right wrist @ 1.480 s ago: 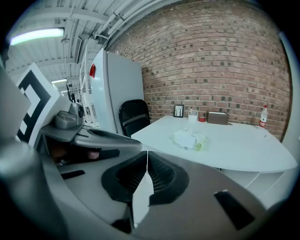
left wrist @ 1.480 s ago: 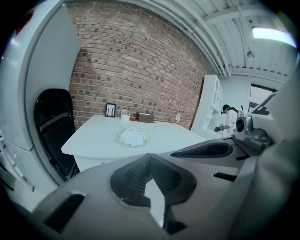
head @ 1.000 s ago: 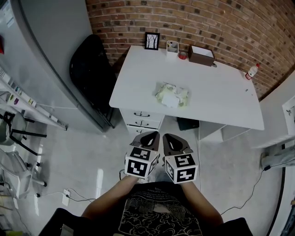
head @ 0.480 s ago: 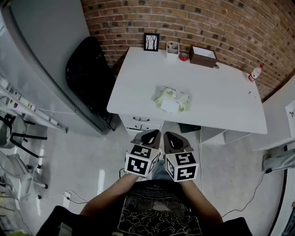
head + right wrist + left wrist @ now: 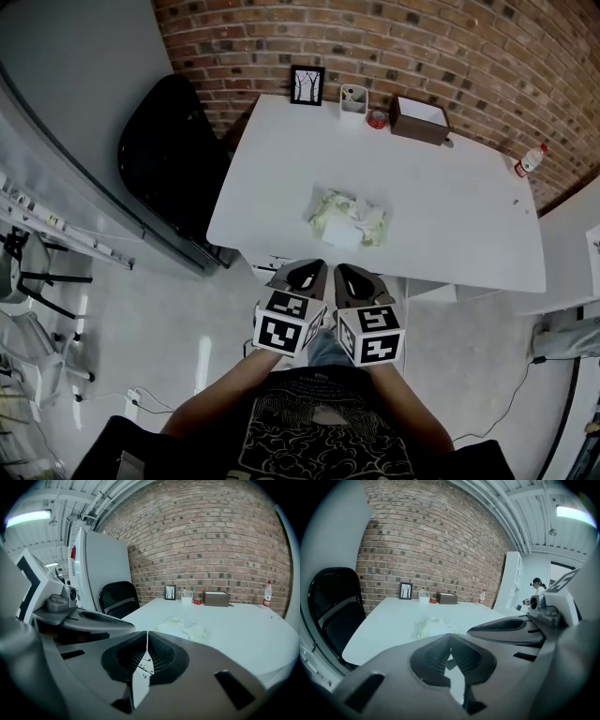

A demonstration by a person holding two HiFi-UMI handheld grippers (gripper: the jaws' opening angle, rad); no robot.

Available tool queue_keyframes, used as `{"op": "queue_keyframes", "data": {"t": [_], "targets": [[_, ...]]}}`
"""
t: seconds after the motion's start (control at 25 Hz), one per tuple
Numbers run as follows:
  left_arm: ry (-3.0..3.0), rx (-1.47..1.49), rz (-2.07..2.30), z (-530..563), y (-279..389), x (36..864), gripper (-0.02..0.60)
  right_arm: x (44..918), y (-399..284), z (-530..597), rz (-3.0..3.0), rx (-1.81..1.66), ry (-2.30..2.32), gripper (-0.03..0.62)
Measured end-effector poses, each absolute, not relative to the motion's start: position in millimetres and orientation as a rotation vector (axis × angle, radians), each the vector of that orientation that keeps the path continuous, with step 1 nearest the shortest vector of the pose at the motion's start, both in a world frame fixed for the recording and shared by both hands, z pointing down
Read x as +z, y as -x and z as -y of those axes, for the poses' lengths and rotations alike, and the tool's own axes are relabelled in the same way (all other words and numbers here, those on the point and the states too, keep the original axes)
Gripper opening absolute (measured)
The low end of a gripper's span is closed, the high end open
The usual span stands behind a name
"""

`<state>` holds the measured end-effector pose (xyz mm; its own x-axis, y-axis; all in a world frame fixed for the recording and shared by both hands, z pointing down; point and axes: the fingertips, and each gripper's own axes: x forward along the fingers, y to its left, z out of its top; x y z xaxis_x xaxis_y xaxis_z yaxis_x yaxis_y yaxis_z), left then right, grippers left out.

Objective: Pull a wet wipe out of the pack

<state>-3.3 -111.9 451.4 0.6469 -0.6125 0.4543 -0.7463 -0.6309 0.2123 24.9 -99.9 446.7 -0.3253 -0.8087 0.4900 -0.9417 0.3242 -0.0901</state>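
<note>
Since the earlier frame the table (image 5: 450, 216) has drawn lower and nearer in the head view. The pack of wet wipes (image 5: 349, 218) has come with it, as I bring both tools toward them side by side.

**Setting.** A brick wall (image 5: 422, 37) stands behind the white table, and a black chair (image 5: 164, 159) stands at its left end.

**Tools.** The left hand-held gripper (image 5: 302, 277) and the right hand-held gripper (image 5: 353, 278) hang just beside each other, short of the table's near edge. Each is clenched on nothing: in its own view the pads of the left (image 5: 450, 644) meet, and so do those of the right (image 5: 146, 641).

**Task object.** The pack lies flat near the middle of the table, toward the near edge, well apart from both tools. It is pale green and crumpled, with a white patch on top. I cannot tell whether its flap is lifted, and no wipe shows drawn out.

**Small items.** Along the far edge stand a brown box (image 5: 419, 117), a picture frame (image 5: 307, 84), a white cup (image 5: 352, 97) and, at the far right, a bottle (image 5: 530, 159).

**Progress.** I judge the task to be at the approach only. What is left is reaching the pack, opening the jaws, holding it down, pinching a wipe and pulling it out.
</note>
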Motion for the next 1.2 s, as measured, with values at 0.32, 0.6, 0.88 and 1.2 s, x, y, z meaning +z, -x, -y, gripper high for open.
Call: {"op": "queue_keyframes", "data": {"t": [0.32, 0.6, 0.88, 1.2], "targets": [[-2.473, 0.510, 1.089, 156, -9, 458, 0.012, 455, -36, 146, 2.243, 0.531, -1.529, 0.018], [-2.445, 0.534, 1.097, 189, -17, 467, 0.012, 464, -51, 181, 2.219, 0.553, -1.540, 0.019], [-2.417, 0.542, 1.089, 215, -27, 477, 0.012, 477, -63, 209, 2.184, 0.573, -1.533, 0.020], [-2.393, 0.550, 1.089, 239, -33, 486, 0.012, 487, -69, 237, 2.139, 0.564, -1.527, 0.020]]}}
